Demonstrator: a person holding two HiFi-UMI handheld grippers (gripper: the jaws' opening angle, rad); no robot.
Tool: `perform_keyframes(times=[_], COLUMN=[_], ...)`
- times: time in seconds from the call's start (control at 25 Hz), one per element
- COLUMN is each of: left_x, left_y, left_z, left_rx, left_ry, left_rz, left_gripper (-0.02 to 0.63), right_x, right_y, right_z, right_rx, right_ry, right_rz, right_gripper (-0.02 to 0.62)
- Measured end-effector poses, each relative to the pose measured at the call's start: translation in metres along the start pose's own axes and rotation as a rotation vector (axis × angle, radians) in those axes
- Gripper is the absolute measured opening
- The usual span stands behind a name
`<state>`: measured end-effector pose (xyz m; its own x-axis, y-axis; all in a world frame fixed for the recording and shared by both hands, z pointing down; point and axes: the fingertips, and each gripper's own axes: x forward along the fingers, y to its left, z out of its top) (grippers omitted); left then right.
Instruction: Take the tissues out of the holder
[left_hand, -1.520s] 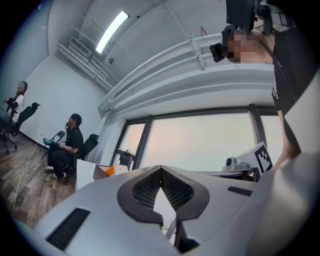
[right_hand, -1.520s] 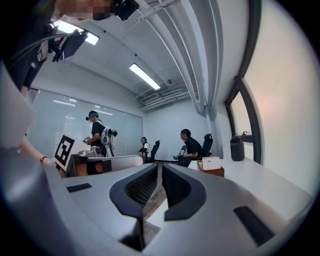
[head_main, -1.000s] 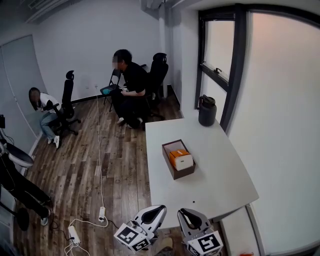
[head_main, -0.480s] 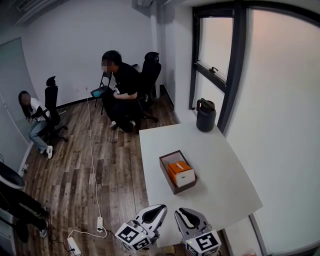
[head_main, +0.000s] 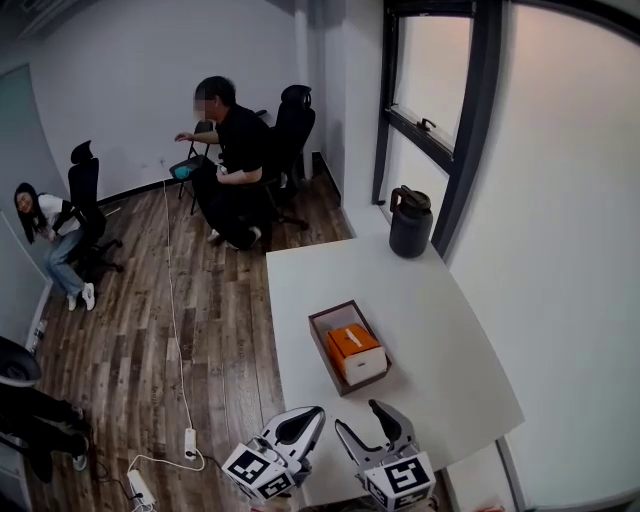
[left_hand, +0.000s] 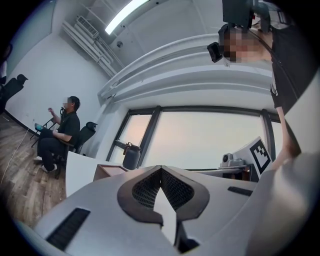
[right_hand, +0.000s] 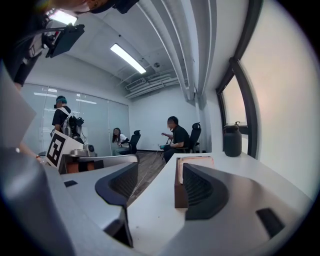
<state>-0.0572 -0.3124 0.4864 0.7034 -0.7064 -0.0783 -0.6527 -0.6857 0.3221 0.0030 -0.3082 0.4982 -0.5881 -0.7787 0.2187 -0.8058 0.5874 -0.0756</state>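
Office room, wood floor, white tabletop (head_main: 440, 340) by the window.

Head view: brown holder (head_main: 320, 345) stands mid-tabletop, well ahead of both claws. The orange-and-white tissues (head_main: 352, 345) lie inside it – not taken out. A dark jug (head_main: 410, 222) stands at the far corner. A person in black (head_main: 232, 165) sits beyond the tabletop, and a second person (head_main: 45, 230) sits by the left wall. The left claw (head_main: 312, 415) is at the near edge with its jaws together. The right claw (head_main: 360, 420) is beside it; a second ago its jaws were together, and they have just been opening, with nothing between them. The holder sits slightly lower and further left in the picture than a second ago, and the person in black now has a hand raised.

Left gripper view: left claw (left_hand: 161, 169) is closed and empty. The holder (left_hand: 107, 171) and jug (left_hand: 131, 156) show far off to the left.

Right gripper view: right claw (right_hand: 160, 167) has its jaws apart, only bare tabletop (right_hand: 150, 210) between them. The holder (right_hand: 195, 160) stands ahead – partly behind the right-hand jaw, untouched.
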Motion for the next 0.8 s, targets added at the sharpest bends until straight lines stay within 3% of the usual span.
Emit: perform_keyframes(times=[0.52,0.8], left_x=[0.020,0.033], left_y=[0.040,0.056], left_z=[-0.018,-0.030], left_rx=[-0.032,-0.046], left_ry=[0.020,0.018], left_rz=[0.070,0.090], left_gripper=[0.005,0.005], right_x=[0.052,0.076], right_y=[-0.069,-0.085], right_z=[-0.008,-0.016], right_rx=[-0.002,-0.032], right_ry=[0.067,0.116], right_rz=[-0.098,-0.129], right_gripper=[0.442,0.472])
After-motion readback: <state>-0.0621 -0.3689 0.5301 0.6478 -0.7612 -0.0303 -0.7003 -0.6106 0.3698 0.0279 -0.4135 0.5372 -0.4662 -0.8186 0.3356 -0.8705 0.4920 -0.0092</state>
